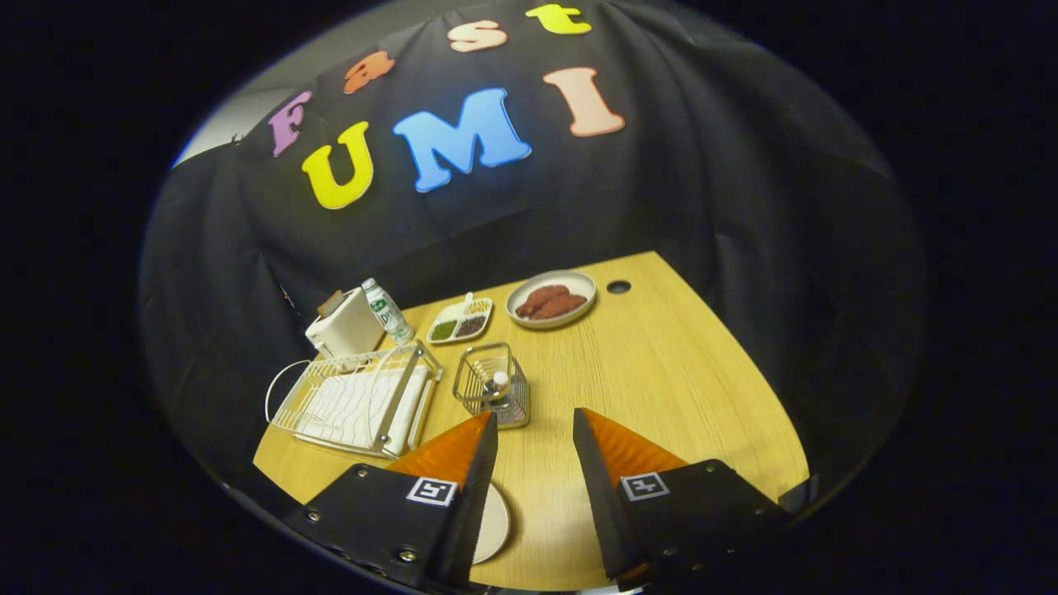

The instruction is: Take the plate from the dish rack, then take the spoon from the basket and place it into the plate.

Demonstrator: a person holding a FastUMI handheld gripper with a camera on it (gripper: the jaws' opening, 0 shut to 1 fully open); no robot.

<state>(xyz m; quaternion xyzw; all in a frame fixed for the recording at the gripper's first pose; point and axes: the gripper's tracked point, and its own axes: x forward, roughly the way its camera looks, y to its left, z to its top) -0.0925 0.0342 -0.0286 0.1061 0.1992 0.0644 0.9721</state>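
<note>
The gripper (536, 430) is being held above the wooden table (661, 388) with its fingers spread apart — nothing is being gripped between them. The plate (493, 522) is lying flat on the table close under the left finger, partly hidden by it, and is already out of the dish rack (355, 401). The rack is standing ahead and to the left of the fingers, with a white drain tray showing under its wires. Just ahead of the fingers, beside the rack, the wire basket (490, 384) is standing, and the spoon (498, 383) is being kept upright inside it — only its pale end is clearly seen. Beyond the basket, a divided tray (461, 321) with dark and green fillings and a bowl (551, 298) of reddish-brown pieces are resting near the far edge. A toaster (345, 325) and a small bottle (387, 311) are standing behind the rack.
</note>
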